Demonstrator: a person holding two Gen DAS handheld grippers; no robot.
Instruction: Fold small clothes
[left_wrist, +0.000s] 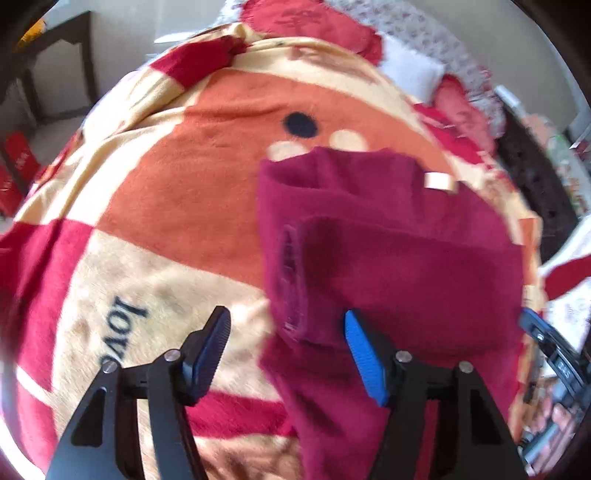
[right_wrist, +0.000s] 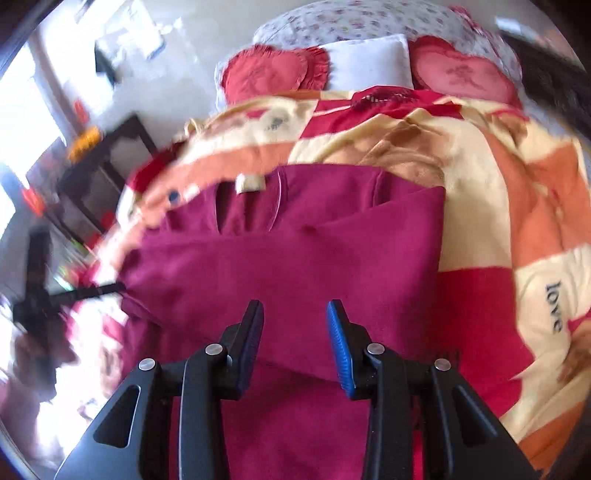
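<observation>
Black hinged arms with silver rivets carry the left tool (left_wrist: 286, 338), whose two ribbed fingers stand wide apart with nothing between them; one pad shows bright blue (left_wrist: 364, 360), the other dark. Its blue finger hangs over the near edge of the garment while the dark one hangs over bare blanket. The right tool (right_wrist: 295, 334) is built the same, two ribbed blue-edged fingers parted and holding nothing, poised above the cloth's folded lower edge.

One garment (left_wrist: 388, 258) lies on the bed: a soft, matte, deep maroon knit, partly folded, with a flap laid over its body. A stitched hem (left_wrist: 291, 280) runs along its left side in the left view, and one small cream rectangular label (right_wrist: 250, 182) sits at the neckline.

Under it spreads one plush fleece blanket (left_wrist: 166, 184), fuzzy in texture, patterned in orange, cream and red blocks, with the word "love" printed in dark letters (left_wrist: 123, 332). At the head of the bed lie two red heart-shaped cushions with ruffled edges (right_wrist: 266, 72) and one white rectangular pillow (right_wrist: 369, 62) between them, on a flower-print sheet
</observation>
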